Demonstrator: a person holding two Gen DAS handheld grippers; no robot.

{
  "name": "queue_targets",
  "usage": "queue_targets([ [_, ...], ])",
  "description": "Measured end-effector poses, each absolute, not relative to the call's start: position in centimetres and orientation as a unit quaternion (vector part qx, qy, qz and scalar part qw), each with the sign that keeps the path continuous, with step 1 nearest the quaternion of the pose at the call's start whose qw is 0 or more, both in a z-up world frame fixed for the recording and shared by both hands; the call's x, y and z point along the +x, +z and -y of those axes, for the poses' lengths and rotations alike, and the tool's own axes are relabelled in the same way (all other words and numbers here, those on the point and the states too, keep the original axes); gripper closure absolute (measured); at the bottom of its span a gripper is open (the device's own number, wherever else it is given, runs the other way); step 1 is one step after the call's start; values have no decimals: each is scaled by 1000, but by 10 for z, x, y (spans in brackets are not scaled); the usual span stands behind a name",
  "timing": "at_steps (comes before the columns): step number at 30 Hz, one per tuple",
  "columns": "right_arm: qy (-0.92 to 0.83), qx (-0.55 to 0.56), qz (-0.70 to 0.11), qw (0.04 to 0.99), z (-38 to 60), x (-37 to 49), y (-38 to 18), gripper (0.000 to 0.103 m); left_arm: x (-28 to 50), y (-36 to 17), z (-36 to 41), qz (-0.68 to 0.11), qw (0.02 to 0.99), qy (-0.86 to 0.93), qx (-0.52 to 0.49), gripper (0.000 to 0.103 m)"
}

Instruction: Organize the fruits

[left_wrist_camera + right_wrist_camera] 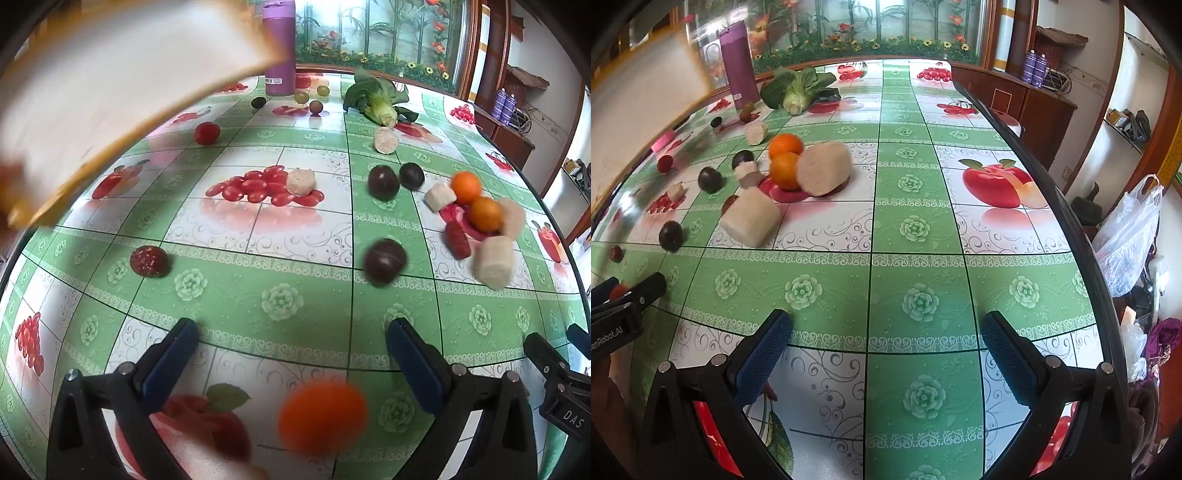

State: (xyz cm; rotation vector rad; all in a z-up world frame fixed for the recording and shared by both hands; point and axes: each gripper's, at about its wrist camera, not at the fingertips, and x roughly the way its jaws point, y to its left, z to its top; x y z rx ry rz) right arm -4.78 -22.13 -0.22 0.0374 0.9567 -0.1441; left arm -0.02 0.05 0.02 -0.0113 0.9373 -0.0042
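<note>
1. We hold the left gripper above the bench, its fingers spread wide and holding nothing; a blurred orange fruit sits low between them, and we cannot tell whether it touches the cloth.
2. Our right gripper is also wide open and empty over a bare green stretch of the bench.
3. Toward the right side of the bench in the left wrist view, two oranges touch each other beside pale root chunks and a red strawberry.
4. Three dark plums lie near that cluster, two of them side by side farther toward the far edge.
5. A dark red berry lies alone toward the left side, and a red tomato sits farther back.
6. Near the far edge stand a purple bottle, some grapes and a bok choy.
7. A blurred pale board fills the upper left corner of the left wrist view.
</note>
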Motion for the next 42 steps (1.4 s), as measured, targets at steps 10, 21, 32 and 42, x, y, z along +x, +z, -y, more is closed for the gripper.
queue_targets([
  [10, -66, 24, -457, 887, 223, -49, -2, 0, -2, 2, -1, -453, 892, -1, -3, 0],
  [21, -66, 24, -457, 887, 222, -48, -2, 0, -2, 1, -1, -453, 892, 0, -3, 0],
  [32, -66, 24, -457, 887, 222, -48, -3, 0, -2, 1, -1, -453, 892, 0, -3, 0],
  [42, -66, 24, -457, 887, 222, -48, -3, 0, -2, 1, -1, -453, 891, 0, -2, 0],
])
